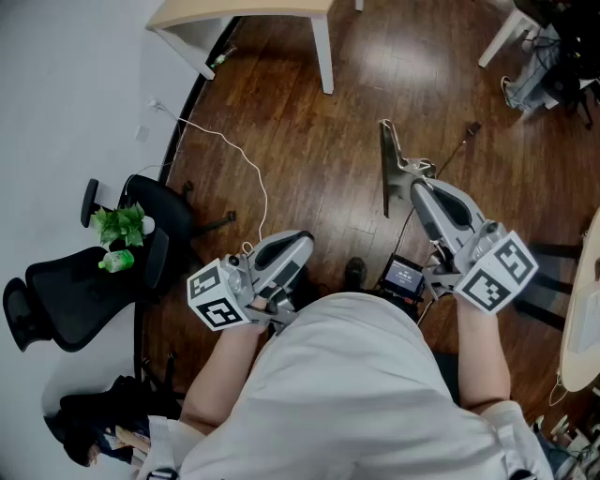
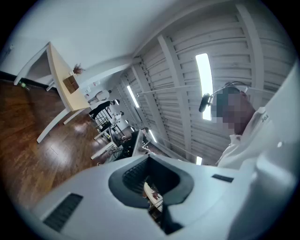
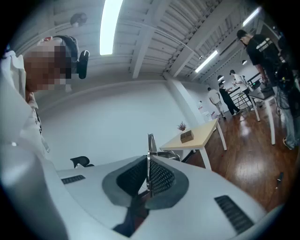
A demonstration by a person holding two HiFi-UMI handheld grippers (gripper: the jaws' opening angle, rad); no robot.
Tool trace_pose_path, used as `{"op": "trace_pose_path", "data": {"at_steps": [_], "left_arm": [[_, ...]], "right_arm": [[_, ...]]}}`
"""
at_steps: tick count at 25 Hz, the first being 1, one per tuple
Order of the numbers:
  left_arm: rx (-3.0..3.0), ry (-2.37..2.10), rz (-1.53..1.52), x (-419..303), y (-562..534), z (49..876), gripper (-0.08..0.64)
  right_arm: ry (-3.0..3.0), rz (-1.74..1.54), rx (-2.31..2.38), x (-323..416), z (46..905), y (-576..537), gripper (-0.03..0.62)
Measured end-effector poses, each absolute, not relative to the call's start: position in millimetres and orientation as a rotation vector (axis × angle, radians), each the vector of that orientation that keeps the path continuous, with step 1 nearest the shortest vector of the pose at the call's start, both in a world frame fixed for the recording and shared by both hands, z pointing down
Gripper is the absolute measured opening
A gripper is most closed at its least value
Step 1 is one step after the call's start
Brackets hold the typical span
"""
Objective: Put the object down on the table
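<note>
Right claw (image 1: 419, 189) clenched on a thin metal piece (image 1: 385, 159), edge-on, pointing twd 12 o'clock over the floor (image 1: 300, 141). Left claw (image 1: 302, 244) clenched, empty. Worktop (image 1: 253, 11) is well off at 12, so imo the piece could pivot/slip en route.

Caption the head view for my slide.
A person over a wooden floor: right gripper clamps a thin metal piece in its jaws; left gripper shut, empty.

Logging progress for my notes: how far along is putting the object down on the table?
Done: nothing yet. In hand: the right gripper is clamped on a thin metal piece, held over the wooden floor. Left to do: carry it to the light table and release it there. The left gripper looks shut and empty.
</note>
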State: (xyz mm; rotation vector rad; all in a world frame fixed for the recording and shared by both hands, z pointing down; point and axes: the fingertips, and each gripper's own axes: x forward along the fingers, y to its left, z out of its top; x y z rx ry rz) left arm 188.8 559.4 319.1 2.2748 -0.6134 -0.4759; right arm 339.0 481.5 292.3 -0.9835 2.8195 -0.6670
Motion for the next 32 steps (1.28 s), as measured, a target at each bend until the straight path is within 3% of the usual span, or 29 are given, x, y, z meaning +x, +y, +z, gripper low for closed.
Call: {"op": "trace_pose_path", "data": {"at_steps": [16, 32], "left_arm": [[2.309, -0.761, -0.365, 177, 548, 329, -0.002], [2.328, -0.675, -0.338, 22, 440, 335, -0.002]], "right_arm": [[2.923, -0.711, -0.965, 327, 317, 473, 0.005], [2.936, -0.635, -1.021, 153, 297, 359, 0.005]]}}
